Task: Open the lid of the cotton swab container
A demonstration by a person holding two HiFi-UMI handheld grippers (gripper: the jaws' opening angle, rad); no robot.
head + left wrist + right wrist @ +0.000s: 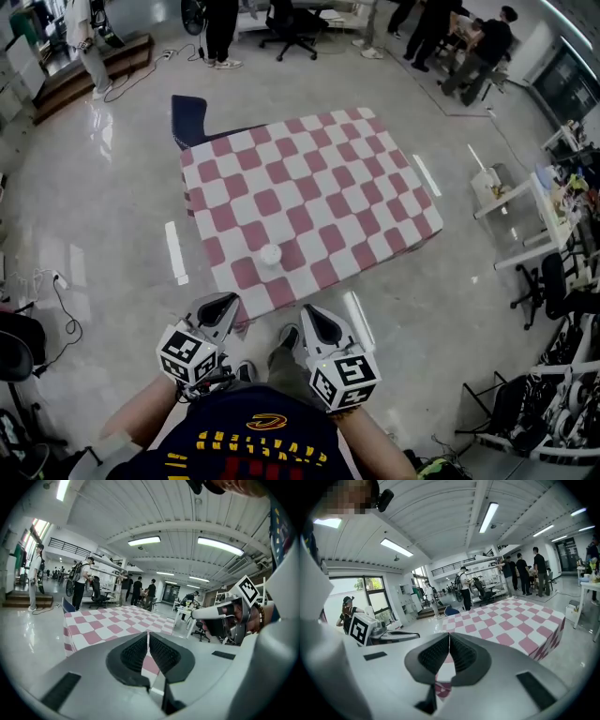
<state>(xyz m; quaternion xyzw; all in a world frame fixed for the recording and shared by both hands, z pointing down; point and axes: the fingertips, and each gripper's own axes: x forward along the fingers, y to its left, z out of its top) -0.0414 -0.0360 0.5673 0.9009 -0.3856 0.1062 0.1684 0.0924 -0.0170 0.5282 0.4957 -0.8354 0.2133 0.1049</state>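
A small round white cotton swab container (270, 254) stands on the pink-and-white checked table (309, 202), close to its near edge. My left gripper (225, 306) hovers short of that edge, below and left of the container, shut with nothing in it. My right gripper (309, 319) hangs beside it, just right of the container's line, also shut and empty. In the left gripper view the left gripper (148, 637) has its jaws touching, with the table (112, 623) ahead. The right gripper (449, 639) looks the same in its own view, facing the table (515, 618). Neither gripper view shows the container.
A dark blue chair (192, 117) stands at the table's far left corner. A white desk (525, 211) with office chairs is on the right. Several people stand at the back of the room (220, 33). My feet (286, 342) are near the table's front edge.
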